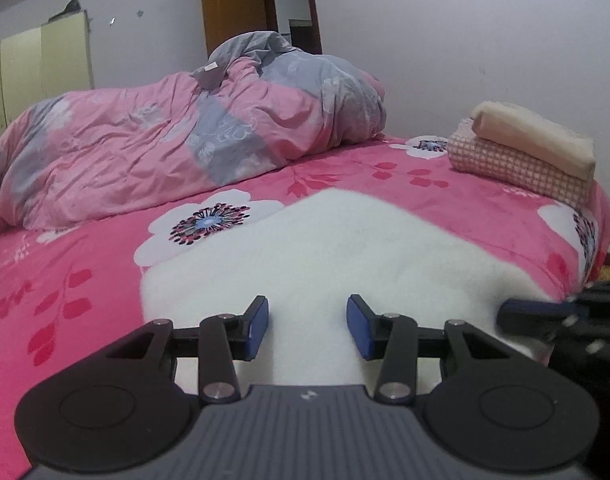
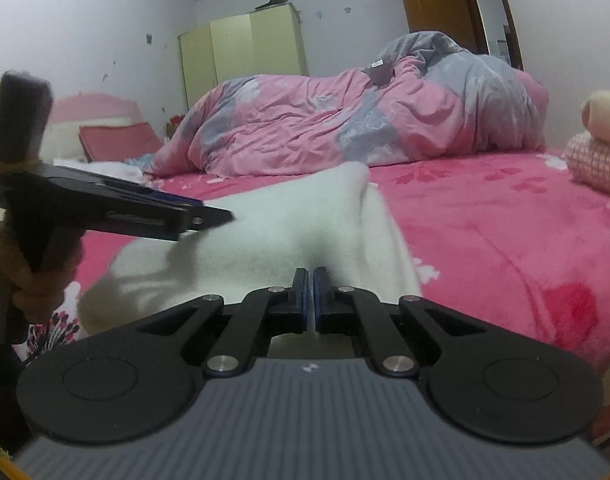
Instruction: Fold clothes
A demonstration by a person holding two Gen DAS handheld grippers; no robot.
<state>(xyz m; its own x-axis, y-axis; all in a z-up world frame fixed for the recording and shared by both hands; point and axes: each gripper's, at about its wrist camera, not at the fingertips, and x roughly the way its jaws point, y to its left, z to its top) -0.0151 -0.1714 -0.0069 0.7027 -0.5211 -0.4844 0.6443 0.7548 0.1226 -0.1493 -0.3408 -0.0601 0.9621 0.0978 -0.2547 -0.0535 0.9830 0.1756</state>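
A white fleecy cloth [image 1: 345, 248] lies on the bed [image 1: 85, 280], on a bright pink sheet printed with white flowers and red leaves. It is soft and thick, with no print, and from the left wrist view its far edge runs to a blunt corner pointing toward the heaped quilt [image 1: 177, 136]. From the right wrist view the same cloth [image 2: 273, 216] is drawn up into a ridge, one edge hanging in a fold on the right side.

The left gripper [image 1: 307, 326] has its jaws spread with bare cloth showing between them; they press on nothing. The right gripper [image 2: 309, 300] has its jaws pressed together on a thin edge of the white cloth, which runs up between the blue pads [image 2: 303, 304].

Only the left wrist view shows the two folded cloths [image 1: 529, 148] stacked whole near the far right of the bed, a cream one on a pink checked one; the right wrist view cuts them at its edge. Only the right wrist view shows a hand [image 2: 37, 264] gripping the left gripper's handle, the pink headboard [image 2: 93, 106] and a pillow [image 2: 119, 140] beyond. The pale green wardrobe [image 2: 245, 48] is whole there, partly cut in the other view.
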